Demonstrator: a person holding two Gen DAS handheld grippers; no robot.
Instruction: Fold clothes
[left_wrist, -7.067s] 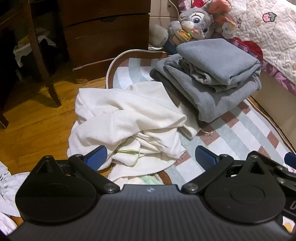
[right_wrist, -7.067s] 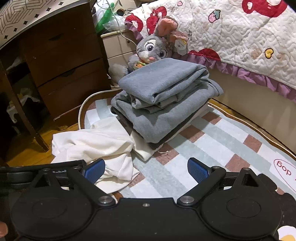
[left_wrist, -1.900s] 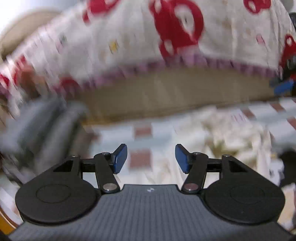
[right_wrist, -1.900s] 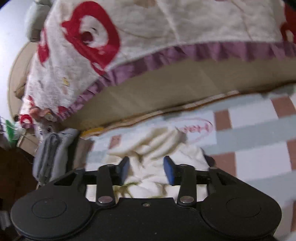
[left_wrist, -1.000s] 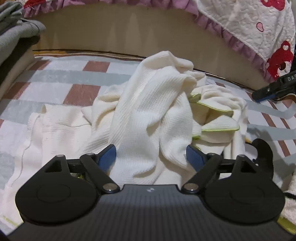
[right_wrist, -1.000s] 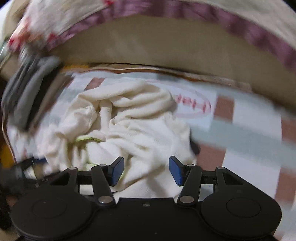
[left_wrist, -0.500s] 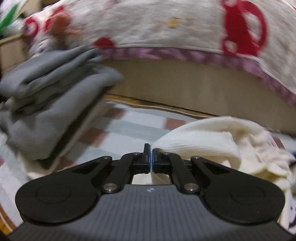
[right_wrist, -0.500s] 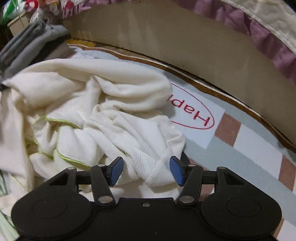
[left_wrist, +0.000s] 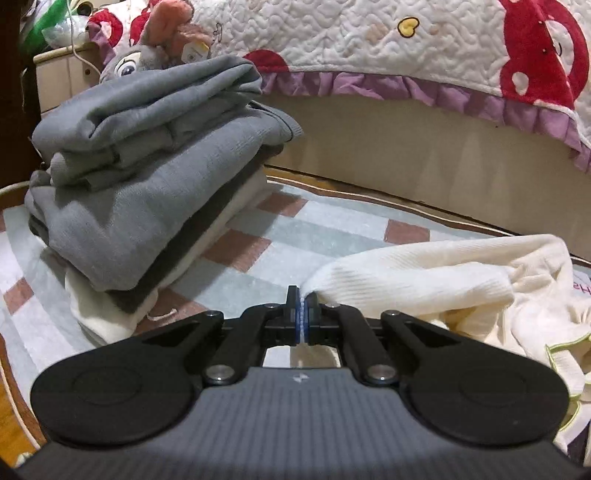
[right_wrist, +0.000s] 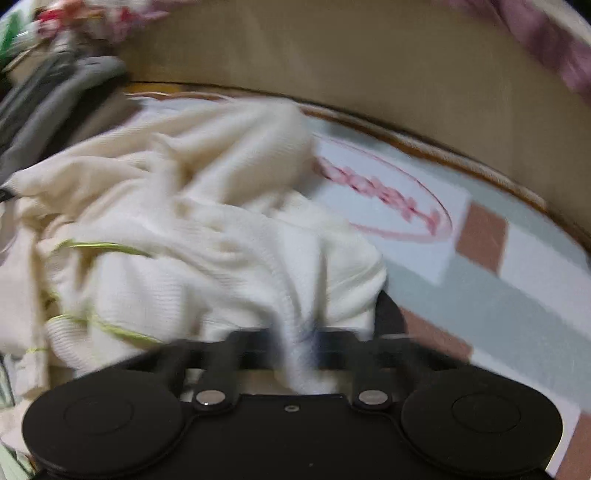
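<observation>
While the left gripper (left_wrist: 303, 319) is pinching an edge of the cream garment (left_wrist: 424, 277) heaped on the rug (left_wrist: 314, 229) by the bed-side edge, and the right gripper (right_wrist: 301, 343) is clamping another fold, both should be lifting apart evenly.

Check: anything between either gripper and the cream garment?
Nothing visible. The left gripper is shut on an edge of the cream garment; the right gripper has pinched a fold of it, though that view is blurred.

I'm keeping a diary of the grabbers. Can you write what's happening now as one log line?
step: grab cream garment | left gripper: shut on cloth | right gripper: shut on cloth | grey stack: folded
</observation>
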